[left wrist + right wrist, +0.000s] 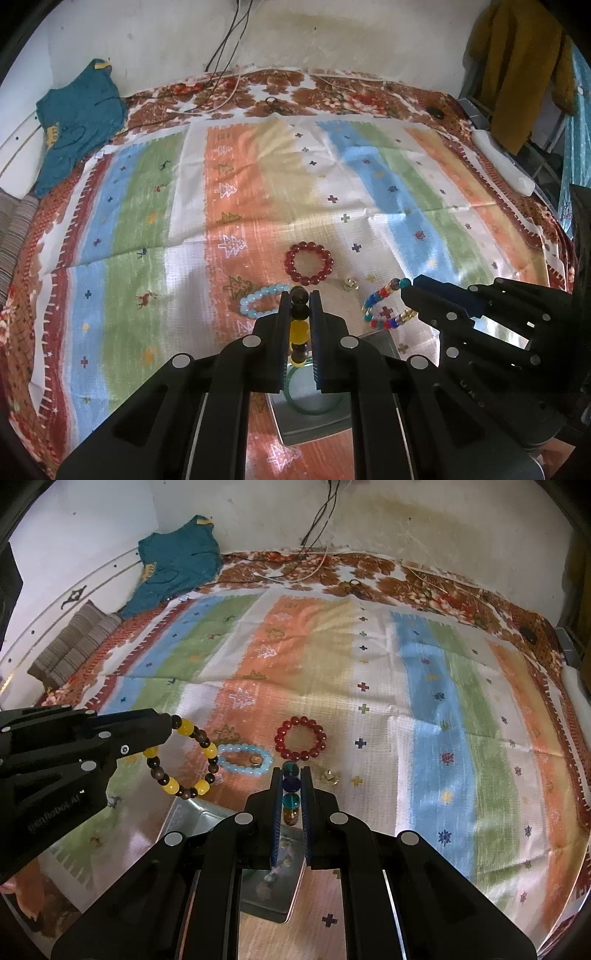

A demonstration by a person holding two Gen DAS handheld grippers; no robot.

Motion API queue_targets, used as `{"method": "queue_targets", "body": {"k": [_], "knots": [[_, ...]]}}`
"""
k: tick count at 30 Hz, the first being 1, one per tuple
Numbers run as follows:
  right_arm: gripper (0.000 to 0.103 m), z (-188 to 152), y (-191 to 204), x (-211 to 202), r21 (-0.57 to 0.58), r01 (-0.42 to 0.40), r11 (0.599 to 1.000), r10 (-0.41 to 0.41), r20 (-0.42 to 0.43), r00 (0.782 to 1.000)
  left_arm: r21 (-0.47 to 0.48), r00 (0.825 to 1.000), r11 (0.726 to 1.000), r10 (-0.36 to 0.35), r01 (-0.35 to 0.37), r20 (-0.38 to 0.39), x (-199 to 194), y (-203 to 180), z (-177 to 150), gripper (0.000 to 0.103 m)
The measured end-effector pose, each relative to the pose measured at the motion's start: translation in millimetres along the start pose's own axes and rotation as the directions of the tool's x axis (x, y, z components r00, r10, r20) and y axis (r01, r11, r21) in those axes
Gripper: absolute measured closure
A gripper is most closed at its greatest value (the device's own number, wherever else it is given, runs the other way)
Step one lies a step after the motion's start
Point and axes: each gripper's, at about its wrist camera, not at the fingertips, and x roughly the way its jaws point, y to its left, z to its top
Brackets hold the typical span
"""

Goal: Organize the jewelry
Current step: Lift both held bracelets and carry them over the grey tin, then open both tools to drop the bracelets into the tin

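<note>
Both hand-held grippers are clamped on bracelets above the metal tray, which lies on the striped cloth of the bed. Left hand-held gripper pinches the yellow and brown bracelet, which hangs over the tray's left side. Right hand-held gripper pinches the multicoloured bracelet, which hangs over the tray's right side. A green bangle lies inside the tray. Beyond the tray, the light blue bracelet and the red bracelet rest on the cloth, close to each other. A small gold piece lies near the red bracelet, on its right.
</note>
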Motion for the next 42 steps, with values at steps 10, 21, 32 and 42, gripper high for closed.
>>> {"method": "queue_targets", "body": {"k": [10, 21, 32, 42], "knots": [[0.093, -12, 13, -16, -0.021, -0.028, 0.999, 0.028, 0.014, 0.999, 0.022, 1.000, 1.000, -0.016, 0.016, 0.021, -15, -7, -11, 0.094], [0.093, -26, 21, -27, -0.023, -0.039, 0.999, 0.039, 0.018, 0.999, 0.033, 0.999, 0.999, -0.030, 0.030, 0.027, -28, -14, -28, 0.094], [0.071, -33, 11, -24, 0.011, 0.017, 1.000, -0.017, -0.001, 1.000, 0.023, 1.000, 1.000, 0.001, -0.001, -0.008, -28, -15, -41, 0.091], [0.068, -31, -1, -17, 0.057, 0.012, 0.998, -0.010, -0.033, 0.999, -0.052, 0.999, 0.997, 0.050, -0.051, -0.020, -20, 10, -34, 0.069]]}}
